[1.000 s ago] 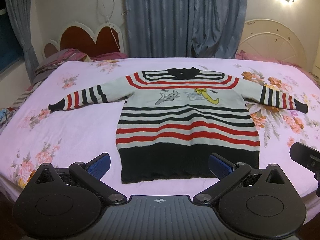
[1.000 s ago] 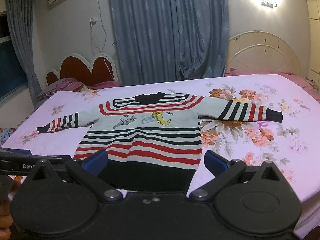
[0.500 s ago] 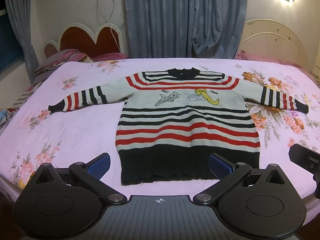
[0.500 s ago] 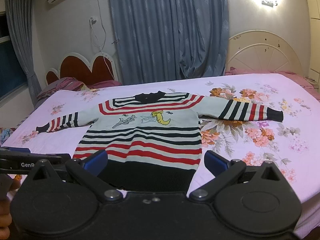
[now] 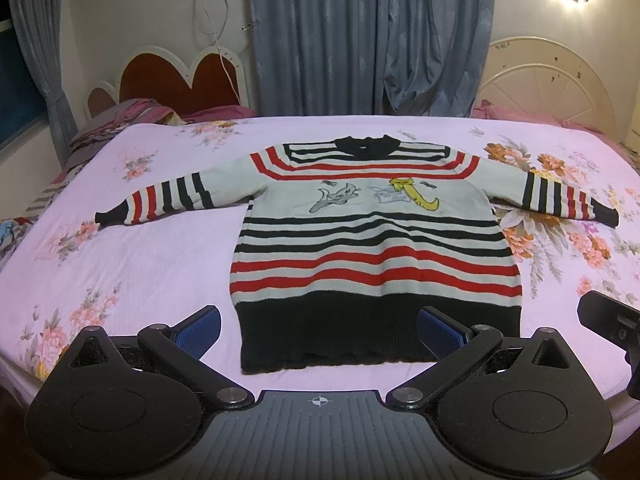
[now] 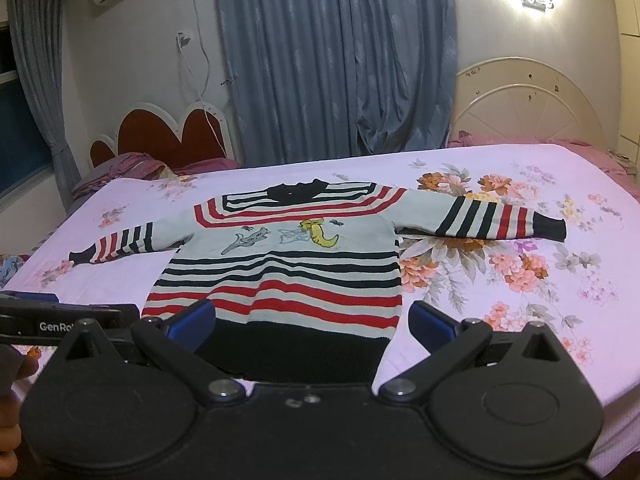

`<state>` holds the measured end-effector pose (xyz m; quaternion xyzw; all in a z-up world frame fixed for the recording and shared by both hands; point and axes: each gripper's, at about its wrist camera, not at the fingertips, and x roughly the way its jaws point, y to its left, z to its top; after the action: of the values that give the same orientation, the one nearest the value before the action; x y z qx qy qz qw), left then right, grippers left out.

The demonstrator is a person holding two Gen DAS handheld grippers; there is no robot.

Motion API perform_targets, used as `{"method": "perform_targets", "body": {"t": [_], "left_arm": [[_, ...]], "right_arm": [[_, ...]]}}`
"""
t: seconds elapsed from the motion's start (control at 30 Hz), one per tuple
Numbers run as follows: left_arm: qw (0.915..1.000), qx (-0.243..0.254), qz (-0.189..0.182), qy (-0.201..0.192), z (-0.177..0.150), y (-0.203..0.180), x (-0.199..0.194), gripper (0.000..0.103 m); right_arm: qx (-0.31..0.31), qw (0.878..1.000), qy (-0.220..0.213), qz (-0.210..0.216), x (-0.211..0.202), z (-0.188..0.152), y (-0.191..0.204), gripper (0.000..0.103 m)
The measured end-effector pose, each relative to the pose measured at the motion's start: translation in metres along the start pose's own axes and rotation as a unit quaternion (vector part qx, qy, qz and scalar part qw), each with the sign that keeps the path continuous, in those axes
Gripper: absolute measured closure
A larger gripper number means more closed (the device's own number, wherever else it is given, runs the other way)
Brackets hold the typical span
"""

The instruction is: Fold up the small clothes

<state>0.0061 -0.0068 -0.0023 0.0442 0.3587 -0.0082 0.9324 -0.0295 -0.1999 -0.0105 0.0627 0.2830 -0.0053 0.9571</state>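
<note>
A small striped sweater [image 5: 372,248], white with red and black bands and a black hem, lies flat on the bed with its front up and both sleeves spread out. It also shows in the right wrist view [image 6: 288,268]. My left gripper [image 5: 320,330] is open and empty, held just before the black hem. My right gripper [image 6: 310,320] is open and empty, near the hem's right side. The right gripper's body [image 5: 608,320] shows at the right edge of the left wrist view, and the left gripper's body [image 6: 60,316] shows at the left in the right wrist view.
The bed [image 5: 120,248] has a pink floral sheet. Pillows [image 5: 120,114] and a heart-shaped headboard [image 5: 180,76] are at far left, a round white headboard [image 5: 548,80] at far right, blue curtains [image 5: 368,32] behind. The bed's near edge lies just below the hem.
Both grippers have edged slightly, so the sweater sits a touch differently in view. The sweater itself has not moved and both grippers stay open.
</note>
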Motion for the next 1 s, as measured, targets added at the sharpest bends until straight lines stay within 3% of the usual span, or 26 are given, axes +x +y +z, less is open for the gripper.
{"method": "perform_targets", "body": {"t": [1.0], "left_arm": [[0.9997,0.011,-0.004,0.023,0.027,-0.01,0.054,0.0]], "right_arm": [[0.02,0.999,0.026,-0.022,0.037,0.01,-0.007,0.001]]}}
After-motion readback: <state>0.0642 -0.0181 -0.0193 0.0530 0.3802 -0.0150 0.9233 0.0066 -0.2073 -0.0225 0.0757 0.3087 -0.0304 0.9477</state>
